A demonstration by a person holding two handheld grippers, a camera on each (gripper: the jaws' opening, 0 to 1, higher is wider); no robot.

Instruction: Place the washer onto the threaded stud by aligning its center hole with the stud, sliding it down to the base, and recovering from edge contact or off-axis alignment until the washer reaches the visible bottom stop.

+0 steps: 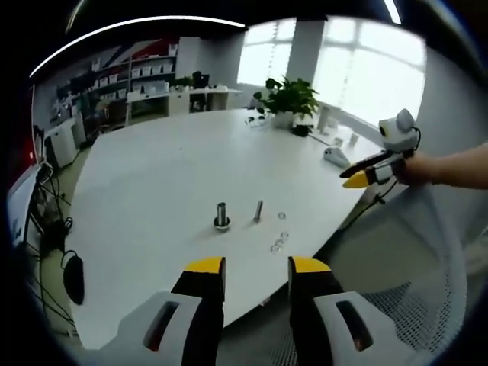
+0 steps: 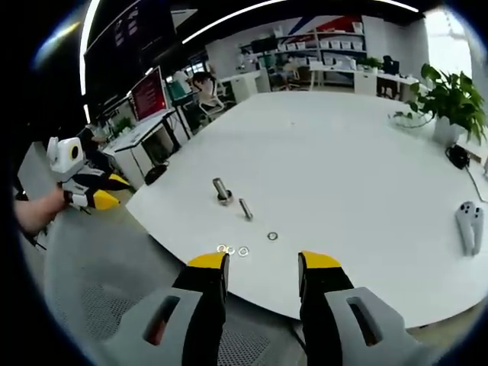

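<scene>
On the white counter (image 1: pixel 168 191) stand two upright metal pieces: a thicker stud on a nut-like base (image 1: pixel 221 216) and, just beside it toward 3 o'clock in the left gripper view, a thin threaded stud (image 1: pixel 258 210). Neither carries a washer. The loose washers (image 1: pixel 278 242) lie flat near the counter's edge at about 4 o'clock from the thin stud; in the right gripper view one single washer (image 2: pixel 272 236) sits apart from a small cluster (image 2: pixel 231 250) that looks like three, though they are too small to count surely.

The left gripper (image 1: pixel 256 268) hangs off the counter's edge, its yellow-tipped jaws apart with nothing between them. The right gripper (image 2: pixel 263 264) likewise has its jaws apart and empty, short of the washers. In the left gripper view it shows at 3 o'clock, held by a hand (image 1: pixel 427 169).

A potted plant (image 1: pixel 290 99) stands at the far side at 12 o'clock. A white controller (image 2: pixel 467 225) lies at 3 o'clock in the right gripper view, partly cut off.
</scene>
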